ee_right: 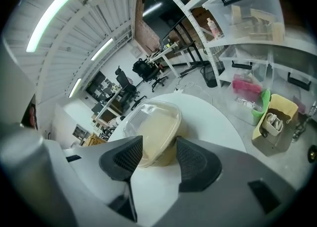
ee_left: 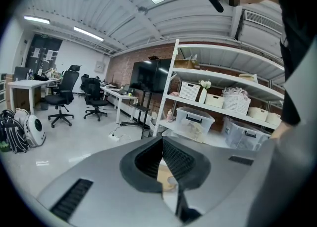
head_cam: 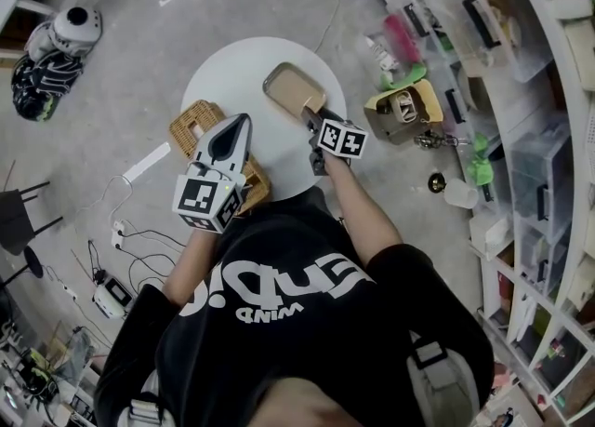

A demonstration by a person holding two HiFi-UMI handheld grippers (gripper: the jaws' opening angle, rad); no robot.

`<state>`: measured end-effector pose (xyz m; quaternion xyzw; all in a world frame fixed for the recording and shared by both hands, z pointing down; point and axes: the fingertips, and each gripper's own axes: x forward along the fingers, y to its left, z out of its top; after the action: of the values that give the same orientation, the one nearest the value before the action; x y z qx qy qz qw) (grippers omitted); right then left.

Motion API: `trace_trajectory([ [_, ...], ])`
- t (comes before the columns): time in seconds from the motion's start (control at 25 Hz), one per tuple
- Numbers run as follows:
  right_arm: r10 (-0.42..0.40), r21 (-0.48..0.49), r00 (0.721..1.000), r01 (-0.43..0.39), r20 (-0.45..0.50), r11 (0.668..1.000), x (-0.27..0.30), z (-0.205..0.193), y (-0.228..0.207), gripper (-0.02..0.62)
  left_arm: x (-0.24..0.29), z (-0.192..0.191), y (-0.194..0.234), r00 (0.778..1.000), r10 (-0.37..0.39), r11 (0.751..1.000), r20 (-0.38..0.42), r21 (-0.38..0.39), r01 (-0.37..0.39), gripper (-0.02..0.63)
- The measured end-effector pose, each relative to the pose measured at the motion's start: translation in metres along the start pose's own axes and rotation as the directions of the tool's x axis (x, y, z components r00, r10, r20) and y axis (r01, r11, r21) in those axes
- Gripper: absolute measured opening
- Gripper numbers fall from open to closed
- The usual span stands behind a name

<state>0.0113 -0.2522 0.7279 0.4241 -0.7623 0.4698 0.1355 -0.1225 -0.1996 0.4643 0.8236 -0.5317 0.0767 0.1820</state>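
Lidded container [head_cam: 294, 90] lies on the round white desk [head_cam: 232, 67], just ahead of the right gripper [head_cam: 311, 118]. The left gripper [head_cam: 240, 126] hovers over a wicker basket [head_cam: 193, 124], which sits beneath its fingers.

In the left gripper view, the left gripper [ee_left: 162, 144] has its fingers [ee_left: 182, 160] together at the tips, with nothing gripped.

In the right gripper view, the right gripper [ee_right: 159, 159] has its fingers [ee_right: 124, 158] spread apart. The container [ee_right: 153, 124] shows its near end between them, not pinched.

Likely risks: closing on the thin clear lid alone could pop it. A forward nudge could slide the tub over the smooth desk, towards the edge beyond the fingers.
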Motion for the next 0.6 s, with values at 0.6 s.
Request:
trace_trajectory([
  [0.6,-0.046,-0.029,0.999,0.046,-0.027,0.999,-0.015,-0.005,0.002,0.183,-0.005,0.006,-0.008,1.000,-0.015,1.000,0.022,0.000,0.015,0.000],
])
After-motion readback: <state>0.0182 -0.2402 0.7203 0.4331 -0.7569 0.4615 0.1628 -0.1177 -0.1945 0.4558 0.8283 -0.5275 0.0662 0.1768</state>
